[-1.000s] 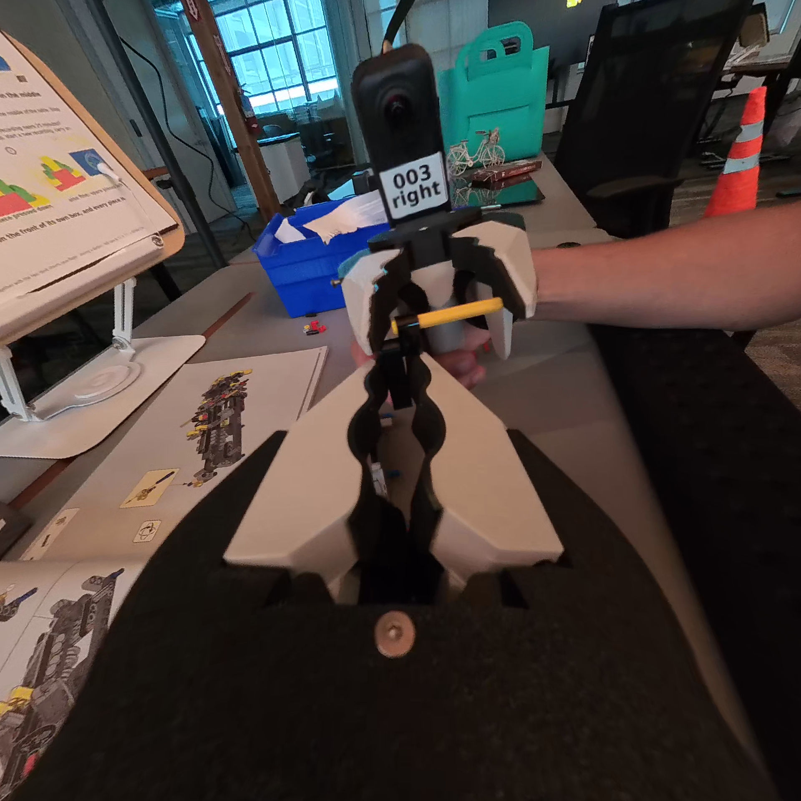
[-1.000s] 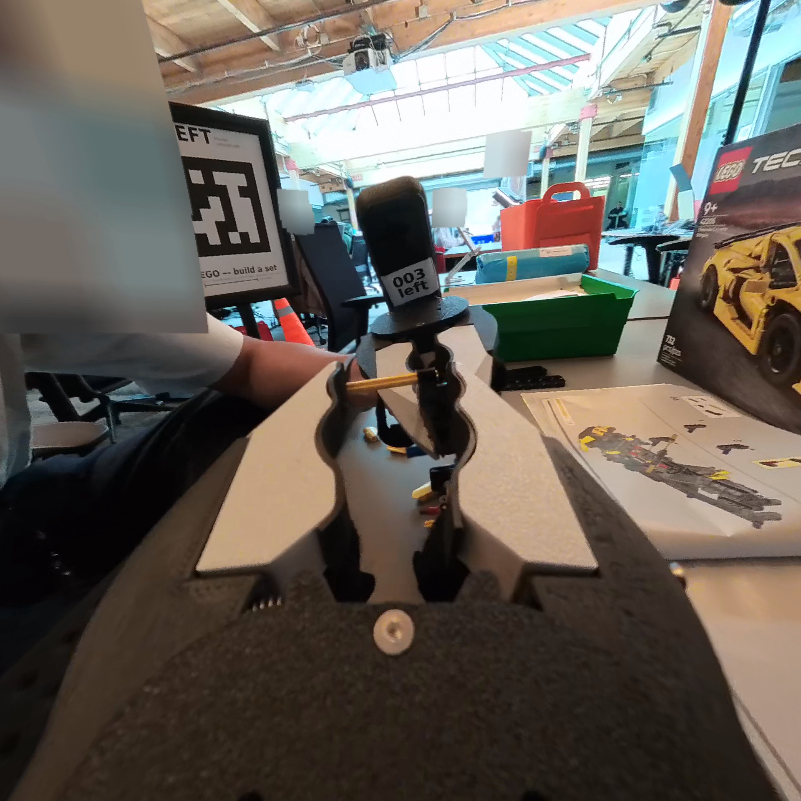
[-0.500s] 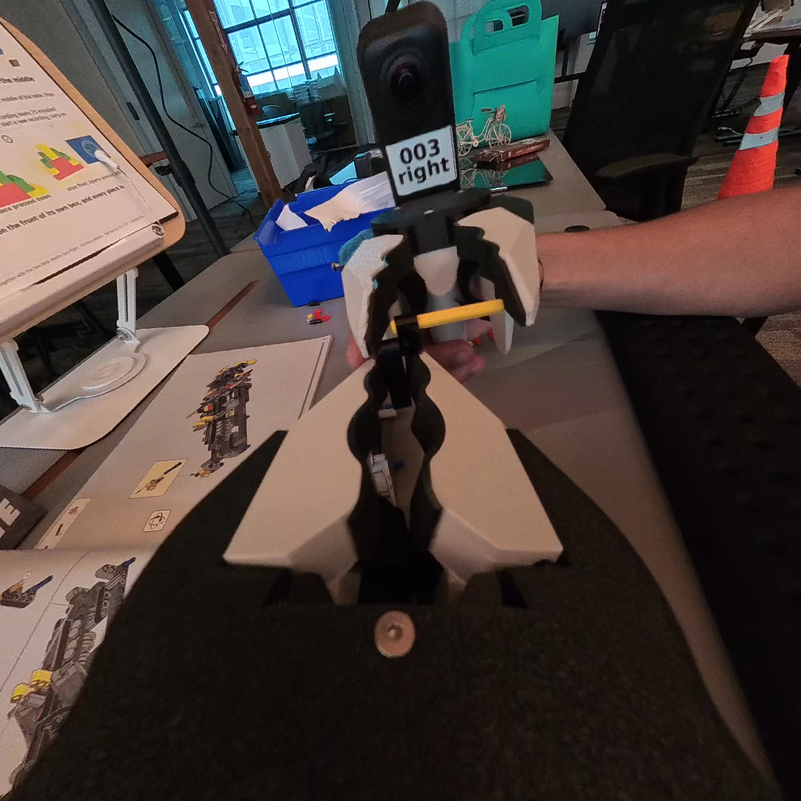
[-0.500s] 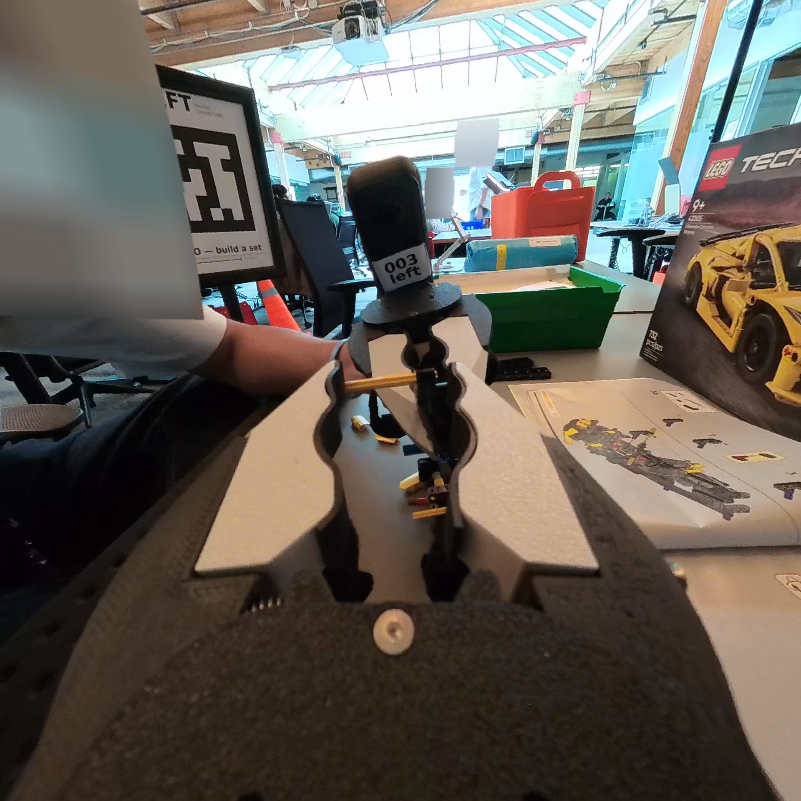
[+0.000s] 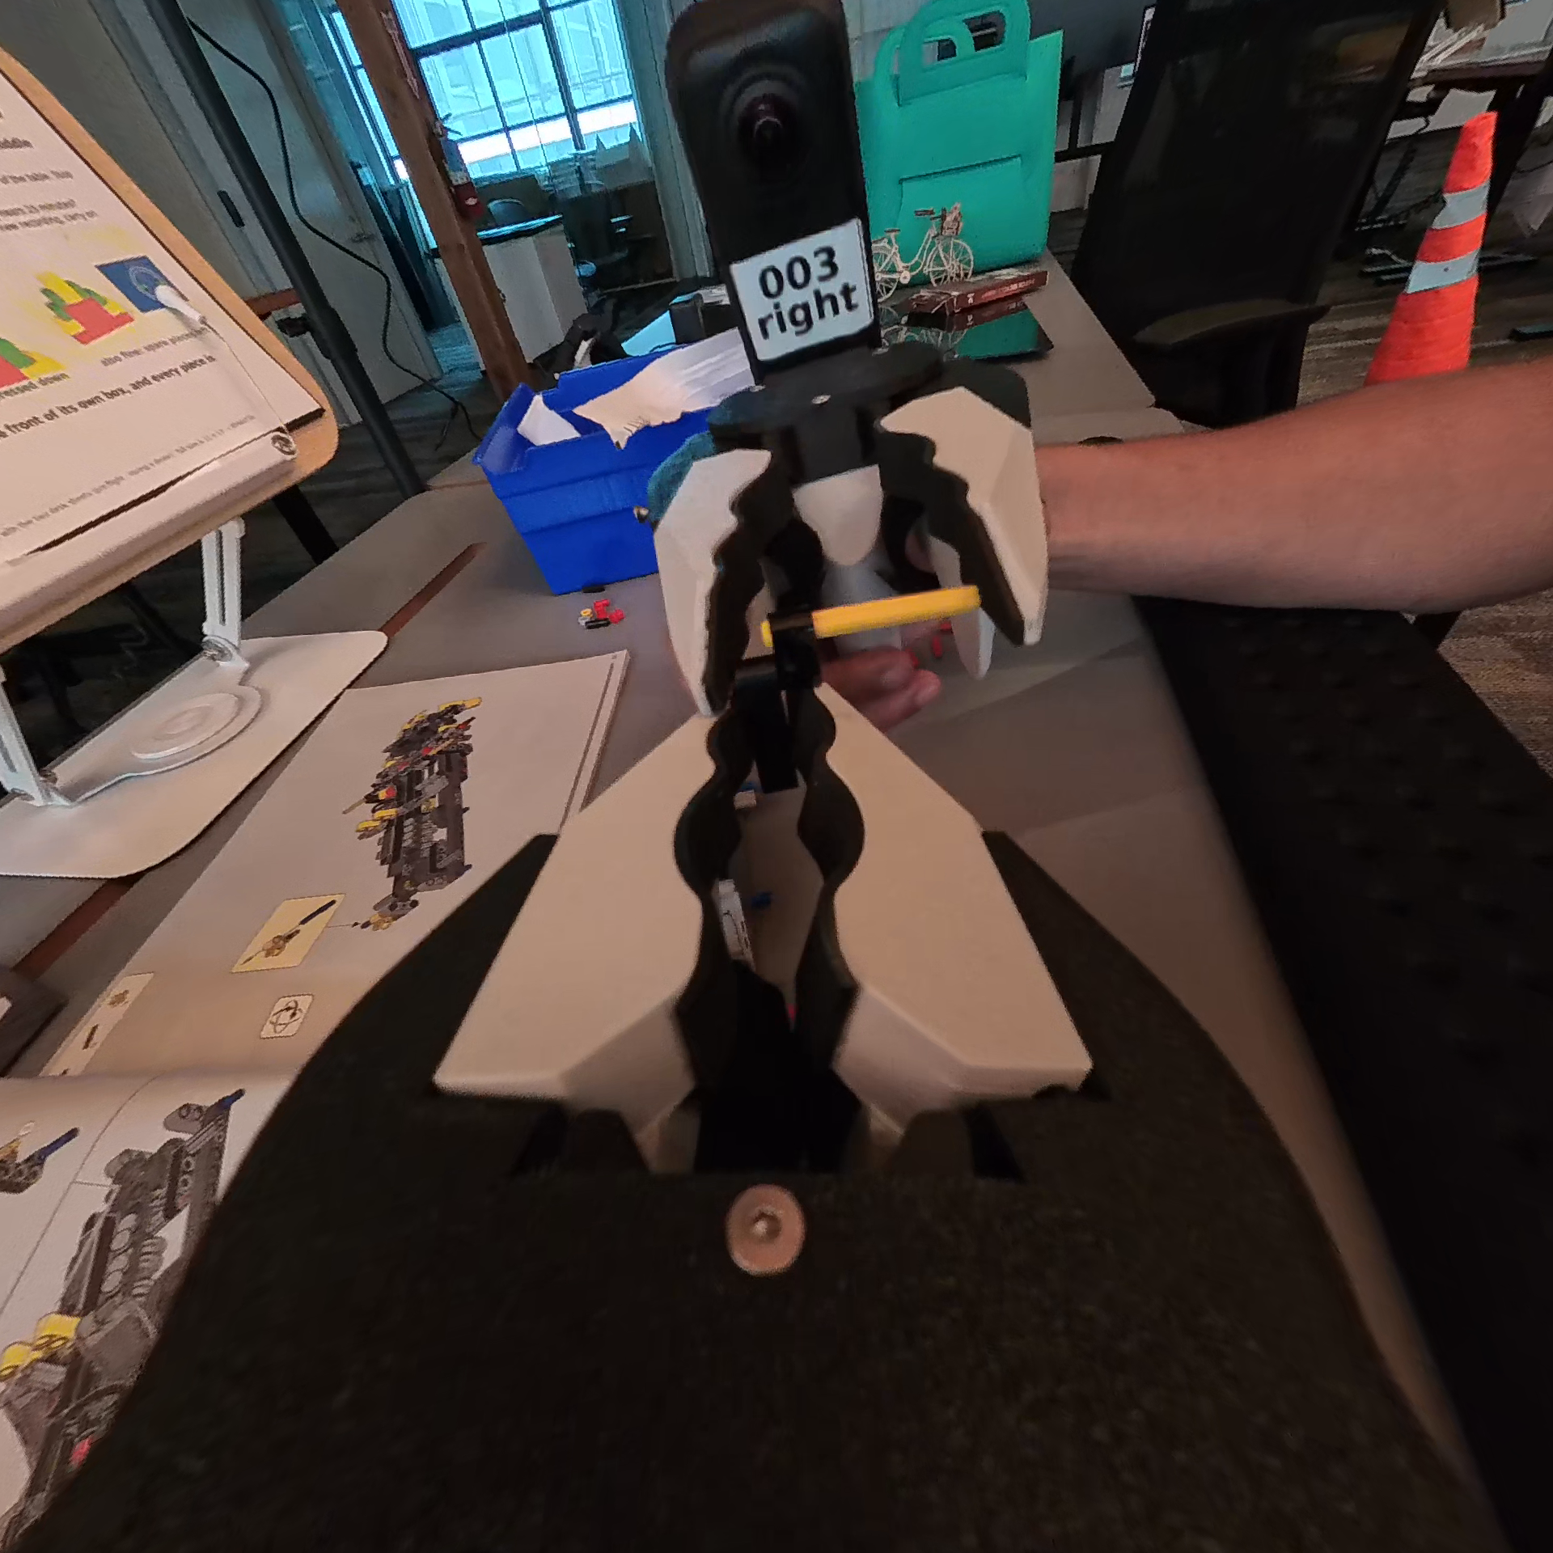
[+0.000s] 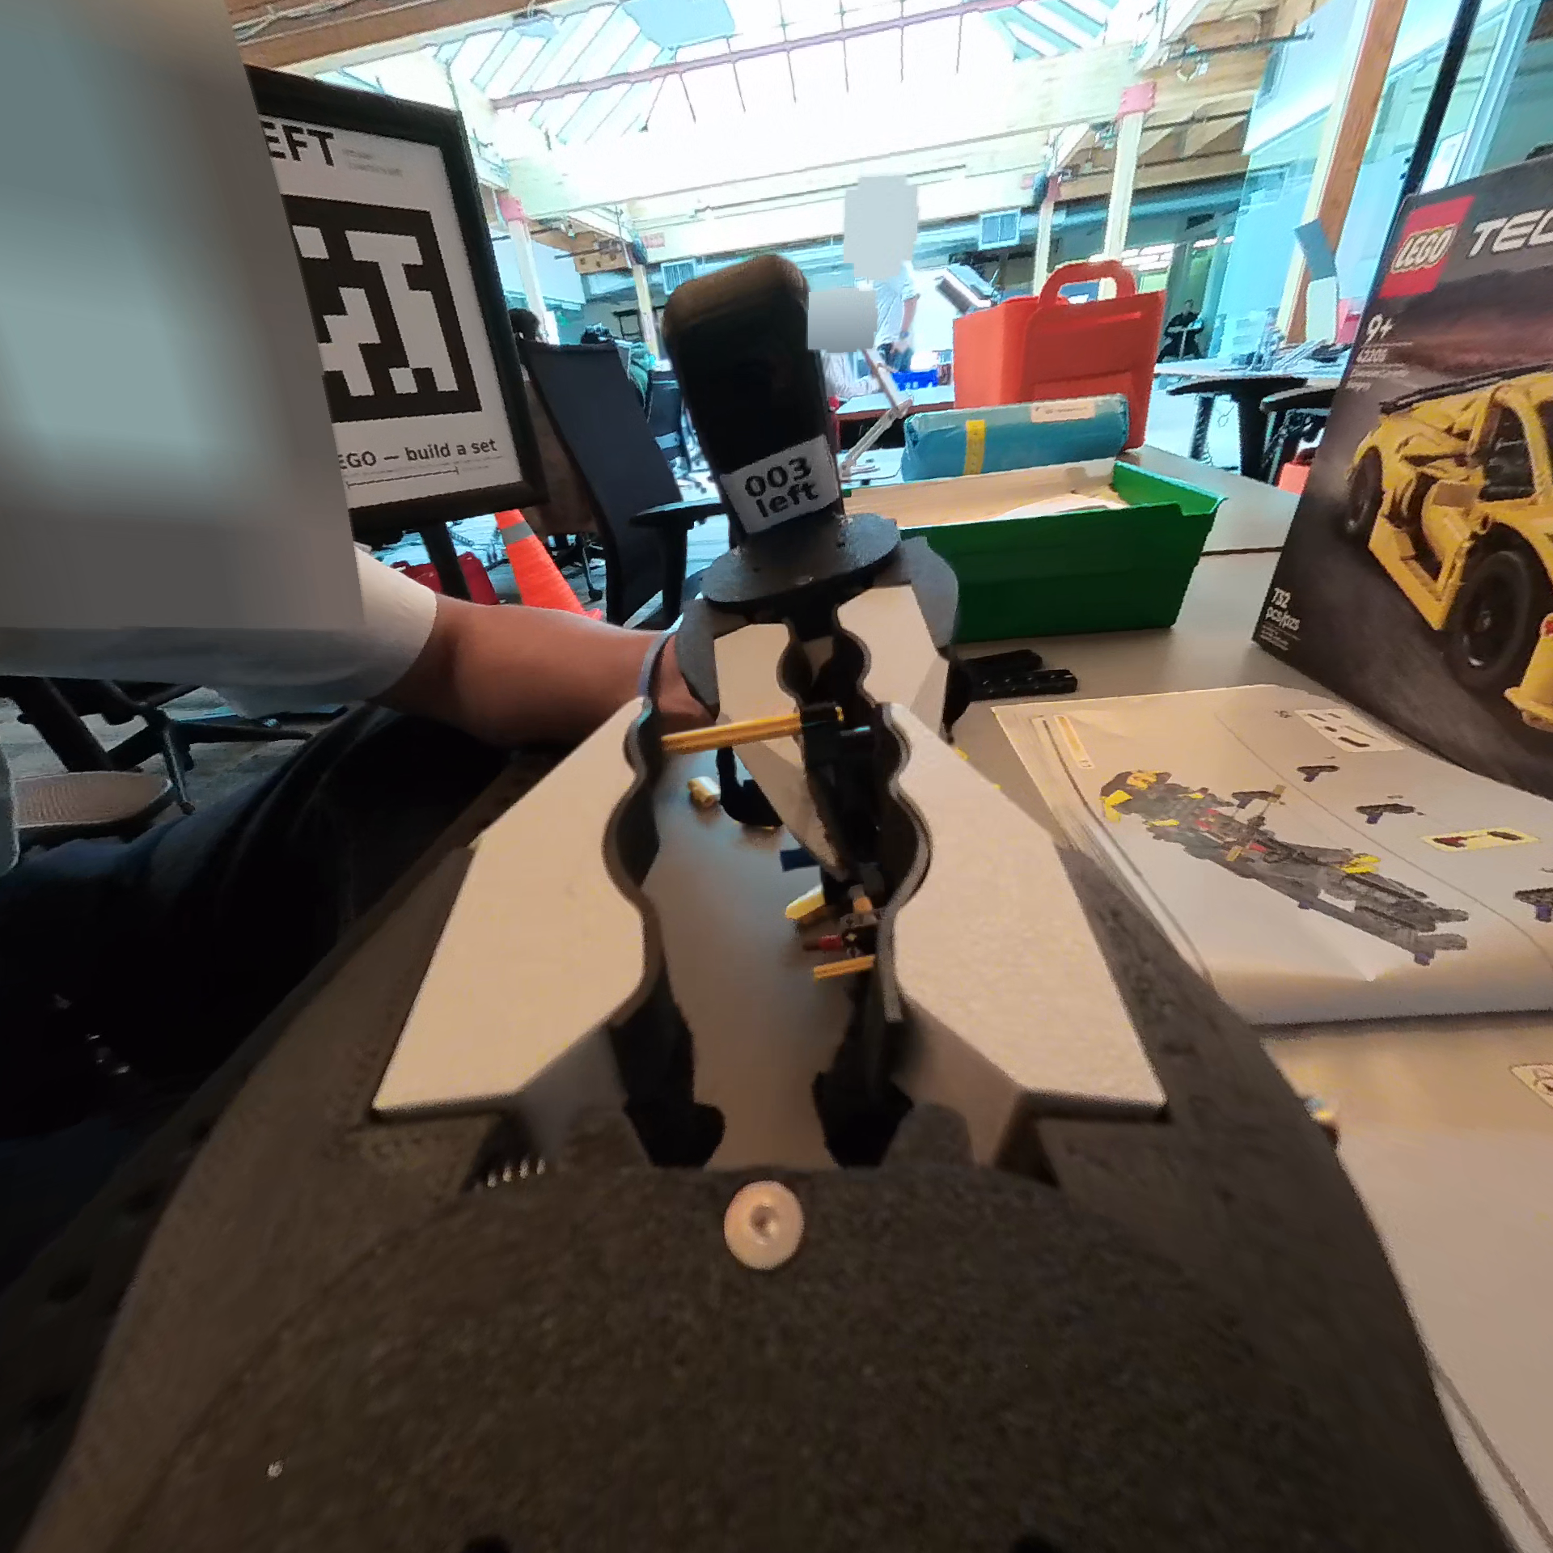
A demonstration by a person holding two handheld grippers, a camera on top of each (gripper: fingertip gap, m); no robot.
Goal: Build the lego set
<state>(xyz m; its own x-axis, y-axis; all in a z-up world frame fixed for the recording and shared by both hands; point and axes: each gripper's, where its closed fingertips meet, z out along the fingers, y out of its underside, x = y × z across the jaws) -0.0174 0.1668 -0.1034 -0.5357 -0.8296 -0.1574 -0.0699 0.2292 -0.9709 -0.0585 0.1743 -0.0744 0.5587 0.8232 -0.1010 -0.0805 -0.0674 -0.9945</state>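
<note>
My left gripper (image 5: 777,723) is shut on a small black Lego piece (image 5: 781,672) and holds it above the table. A yellow axle (image 5: 874,618) sticks out sideways from that piece. My right gripper (image 6: 765,731) faces the left one, with its jaws open on either side of the axle (image 6: 731,733) and the black piece (image 6: 819,714). The axle's free end touches one right finger pad (image 5: 987,580). A hand shows behind the right gripper.
Open instruction booklet (image 5: 437,807) (image 6: 1260,840) on the grey table. Blue bin (image 5: 580,496) and paper stand (image 5: 126,336) stand at the back in the left wrist view. Green bin (image 6: 1067,563), Lego box (image 6: 1445,471), black beams (image 6: 1017,672) and loose pieces (image 6: 832,933) show in the right wrist view. Some 4 cm of space lies between my two pairs of fingers.
The two grippers have drawn a little closer to each other. The axle and black piece stay between the right jaws. Neither gripper's jaw opening has visibly changed.
</note>
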